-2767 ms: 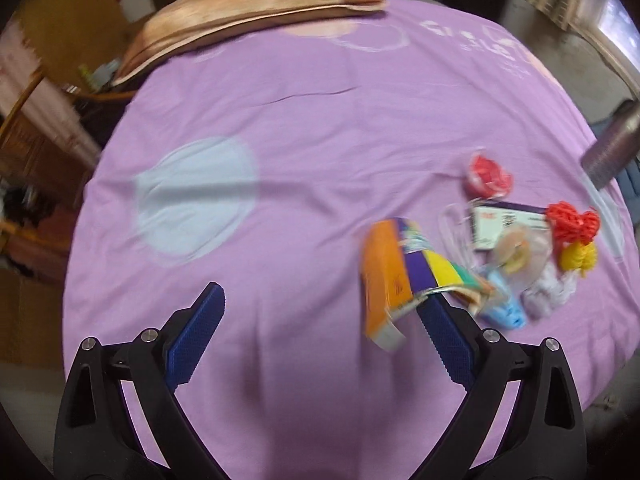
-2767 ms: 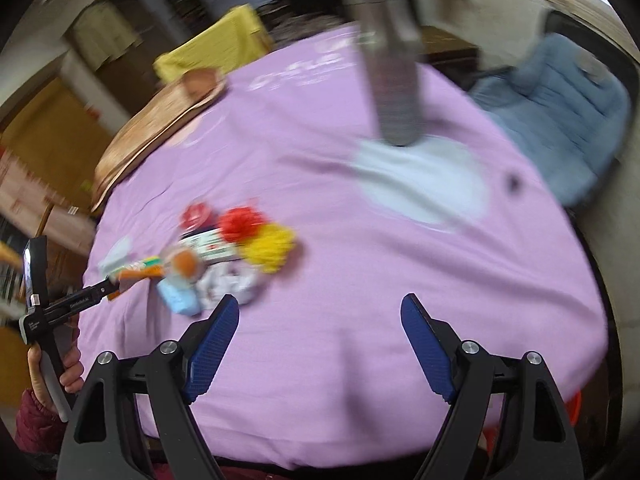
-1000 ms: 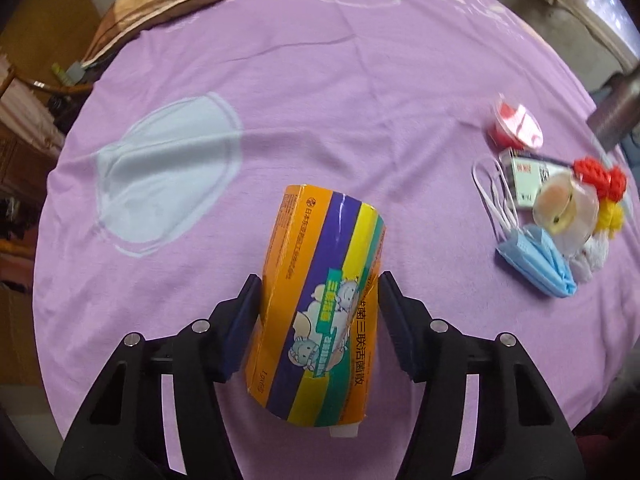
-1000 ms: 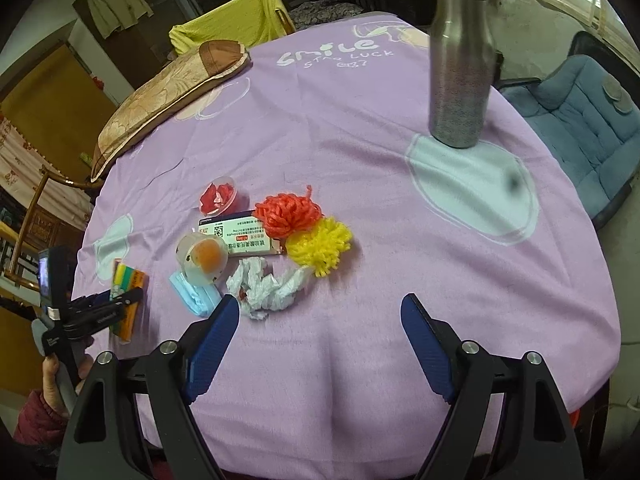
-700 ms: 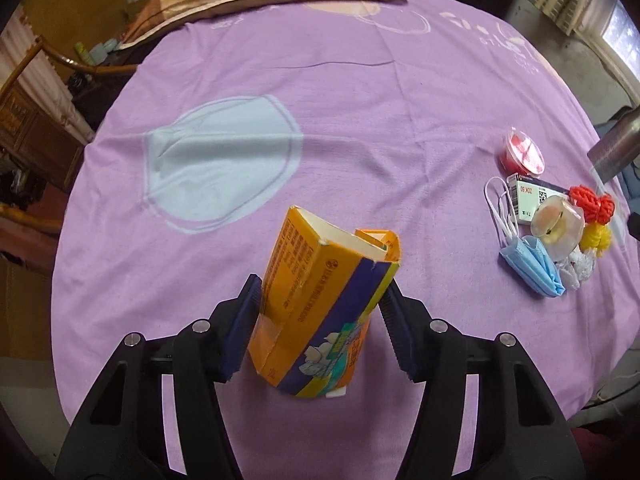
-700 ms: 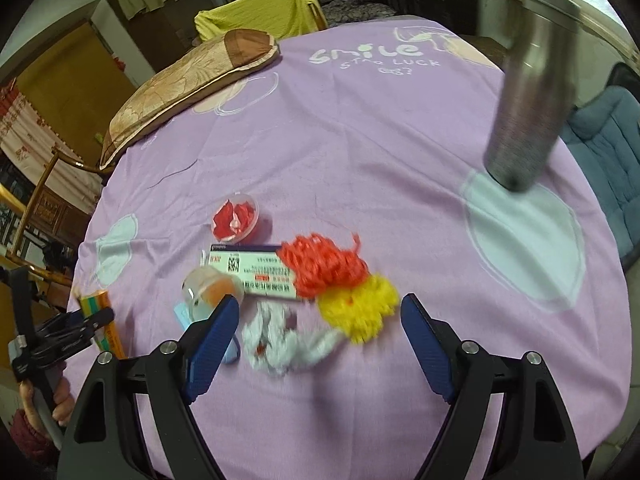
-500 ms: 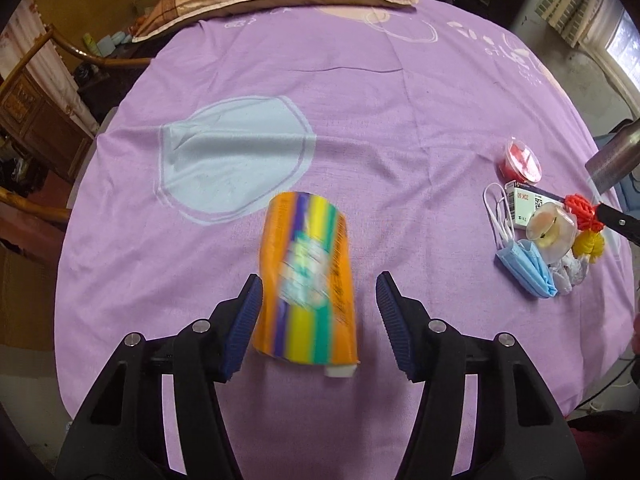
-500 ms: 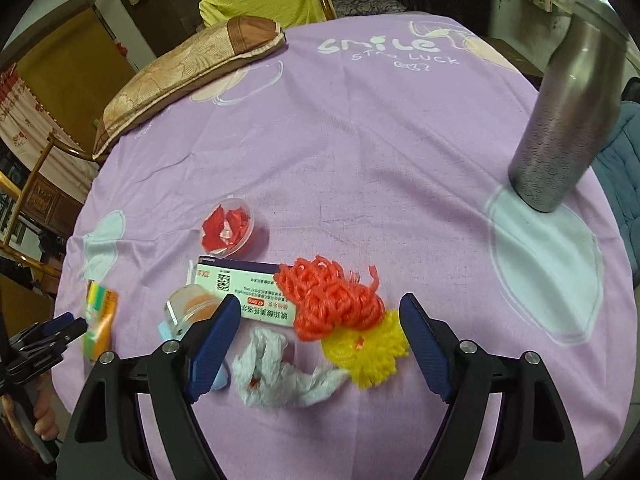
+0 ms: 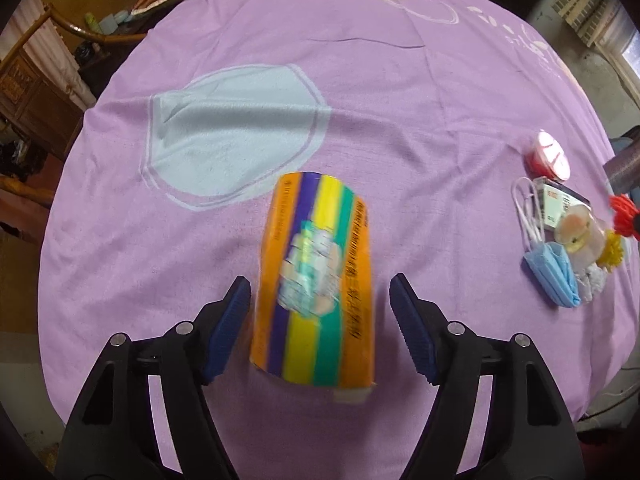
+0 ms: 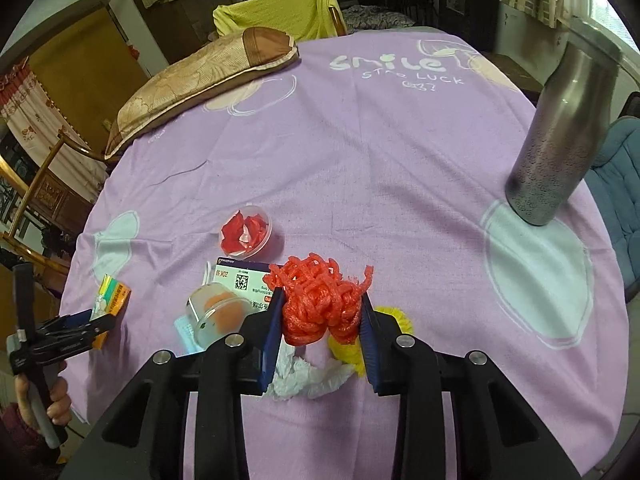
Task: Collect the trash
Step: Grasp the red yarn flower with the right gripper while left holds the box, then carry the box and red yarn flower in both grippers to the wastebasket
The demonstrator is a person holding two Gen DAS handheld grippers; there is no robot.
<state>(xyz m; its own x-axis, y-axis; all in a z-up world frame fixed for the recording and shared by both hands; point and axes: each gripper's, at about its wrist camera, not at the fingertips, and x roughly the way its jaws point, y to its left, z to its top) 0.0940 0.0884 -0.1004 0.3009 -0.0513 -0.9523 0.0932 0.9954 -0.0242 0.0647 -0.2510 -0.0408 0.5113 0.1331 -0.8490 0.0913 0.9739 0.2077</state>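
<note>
two tongs (image 10: 320, 320): right pinches red mesh (image 10: 320, 304).

Grippers: black frames, blue ribbed pads.
Left gripper (image 9: 318, 312) and right gripper (image 10: 322, 330) carry silver screws; sleeve (image 10: 18, 432) appears dark red.

My left wrist camera looked steeply down, close over the striped orange cardboard carton (image 9: 316, 280) on the purple tablecloth (image 9: 400, 100). My right wrist camera sat low over the red foam mesh bundle (image 10: 320, 300), facing across the table. Both views shared the carton (image 10: 110, 300) and bundle (image 9: 624, 216).
</note>
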